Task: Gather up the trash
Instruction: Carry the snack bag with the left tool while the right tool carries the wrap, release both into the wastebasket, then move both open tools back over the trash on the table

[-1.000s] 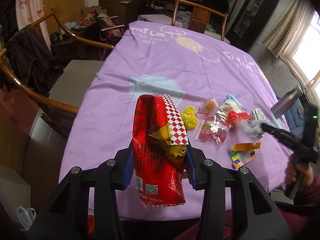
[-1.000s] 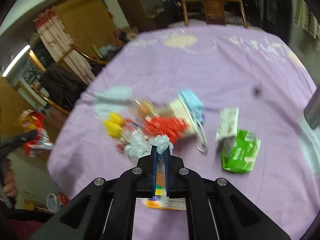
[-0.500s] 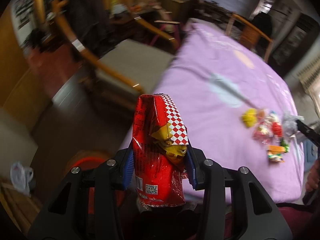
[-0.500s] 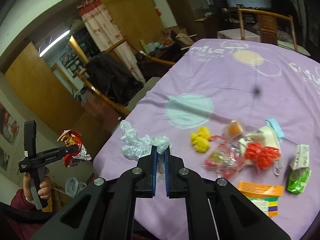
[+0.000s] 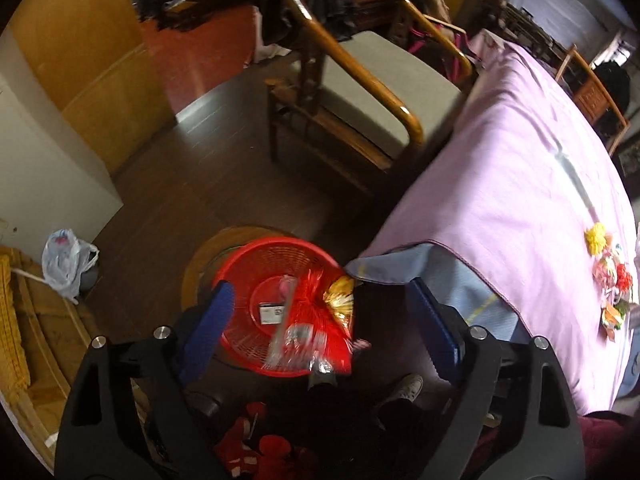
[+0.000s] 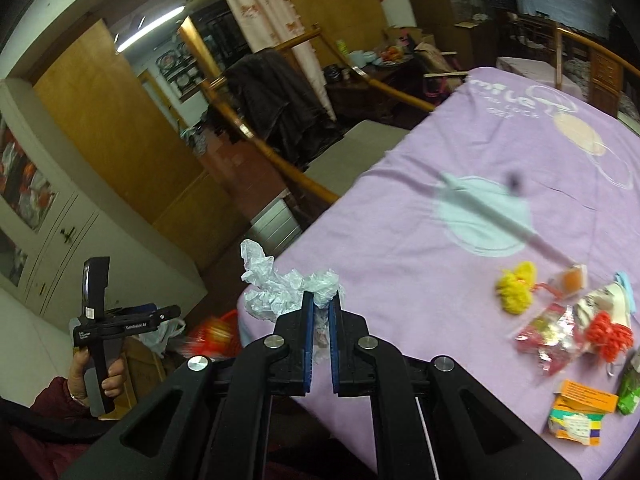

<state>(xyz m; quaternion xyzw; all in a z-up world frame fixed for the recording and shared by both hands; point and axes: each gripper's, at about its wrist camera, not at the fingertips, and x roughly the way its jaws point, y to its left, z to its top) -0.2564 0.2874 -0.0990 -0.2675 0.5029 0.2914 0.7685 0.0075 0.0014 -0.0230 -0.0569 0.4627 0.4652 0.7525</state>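
The left gripper [image 5: 316, 332] points steeply down over the red basket [image 5: 248, 264] on the floor, just off the near-left corner of the table [image 5: 520, 184]. Its jaws are opening, blue pads well apart, and the red snack bag [image 5: 316, 312] is blurred between them w/ neither pad touching it. It looks to be dropping straight into the basket, long axis roughly along the fingers, though w/ the blur it's hard to say for sure.

The right gripper [image 6: 320, 312] is pinched narrow on a crumpled clear plastic wrapper [image 6: 280, 284], which sticks out up and left of the tips. Prob the next piece to bin. From the right wrist cam the basket sits low and left of those fingers, past the table edge, near the person's left hand [image 6: 100, 372], so that's the way the right hand has to swing. The left gripper is the one already over the basket.

Count: 1 basket, 1 snack bag, 1 wrapper in the right jaws. On the table's near-right there's still a pile [image 6: 568, 328]: 1 yellow pom-pom, 1 red one, 1 orange box, and a few clear packets too jumbled to count.
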